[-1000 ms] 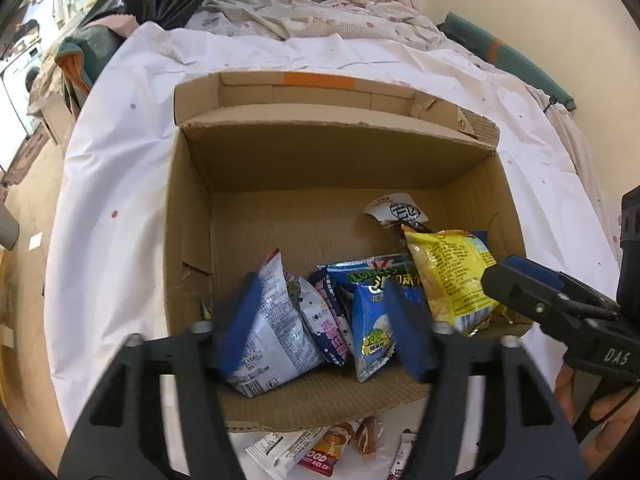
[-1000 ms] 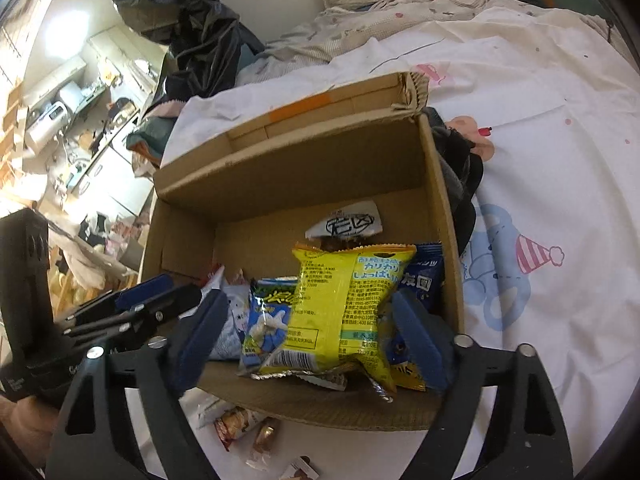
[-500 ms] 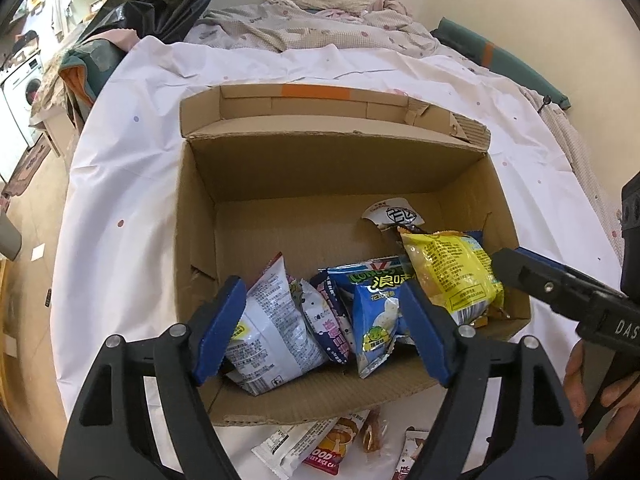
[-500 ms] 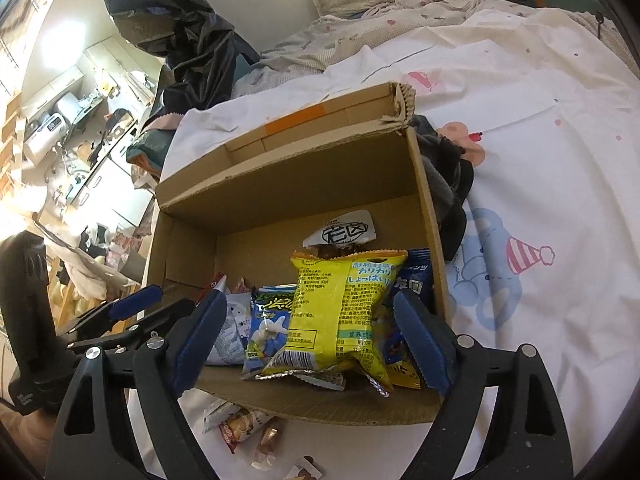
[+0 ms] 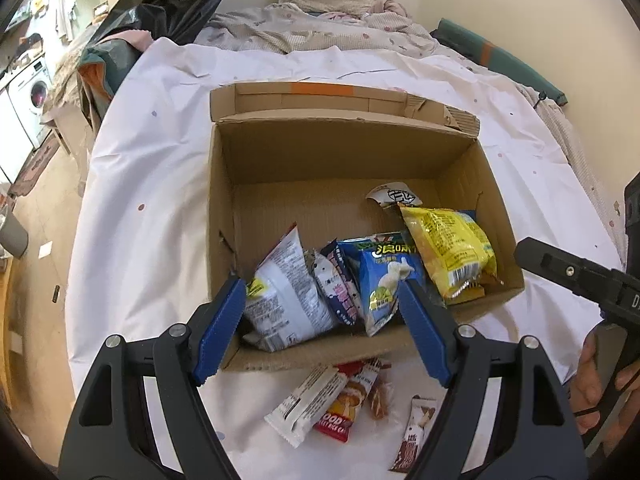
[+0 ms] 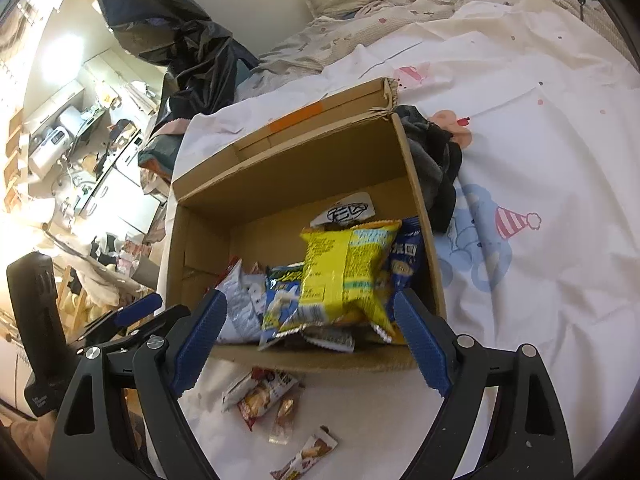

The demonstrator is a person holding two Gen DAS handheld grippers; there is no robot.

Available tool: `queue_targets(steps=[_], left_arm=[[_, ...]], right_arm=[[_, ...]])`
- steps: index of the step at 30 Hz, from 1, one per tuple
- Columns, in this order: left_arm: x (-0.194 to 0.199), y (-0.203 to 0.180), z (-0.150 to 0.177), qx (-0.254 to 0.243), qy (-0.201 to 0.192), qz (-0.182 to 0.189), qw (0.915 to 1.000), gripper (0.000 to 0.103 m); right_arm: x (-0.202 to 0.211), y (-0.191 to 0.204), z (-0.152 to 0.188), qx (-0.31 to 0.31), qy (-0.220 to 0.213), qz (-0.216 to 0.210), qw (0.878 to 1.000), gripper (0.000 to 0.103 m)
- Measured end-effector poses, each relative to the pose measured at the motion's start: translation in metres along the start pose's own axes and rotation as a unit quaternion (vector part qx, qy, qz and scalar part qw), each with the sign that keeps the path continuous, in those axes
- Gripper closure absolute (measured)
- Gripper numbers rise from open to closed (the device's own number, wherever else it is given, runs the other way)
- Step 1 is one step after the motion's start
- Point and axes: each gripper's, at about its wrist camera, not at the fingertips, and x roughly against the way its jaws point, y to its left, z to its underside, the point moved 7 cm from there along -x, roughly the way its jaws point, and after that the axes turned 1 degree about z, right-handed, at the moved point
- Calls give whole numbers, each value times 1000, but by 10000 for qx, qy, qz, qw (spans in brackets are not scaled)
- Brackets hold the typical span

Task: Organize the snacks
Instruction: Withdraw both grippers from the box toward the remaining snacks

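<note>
A cardboard box sits in the middle of the bed, and puffy snack bags stand along its near wall. A few small snack bars lie loose on the sheet near the bed's front edge. They look light, thin and crinkly, so they may slip. Pinch one across its flat middle. The left claw is open and holds nothing. The right claw is wide open and empty too.

One cardboard box at twelve o'clock holds about five snack bags, though overlap hides any others, while four small wrapped snacks lie outside at six o'clock.
</note>
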Motion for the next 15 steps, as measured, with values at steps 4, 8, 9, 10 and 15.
queue_targets(steps=[4, 8, 9, 10, 15], left_arm=[[9, 6, 9, 104, 12, -26, 9999, 27], [13, 15, 19, 296, 114, -25, 9995, 27], [13, 17, 22, 334, 137, -35, 9993, 27], [13, 19, 24, 363, 156, -47, 9992, 27], [16, 25, 34, 498, 229, -101, 9984, 27]], right_arm=[[3, 3, 10, -117, 132, -187, 9997, 15], [6, 7, 20, -210, 194, -279, 9992, 15], [6, 8, 23, -219, 212, -300, 9991, 15], [6, 10, 26, -221, 232, -313, 9990, 15], [5, 17, 41, -193, 390, -368, 9984, 15]])
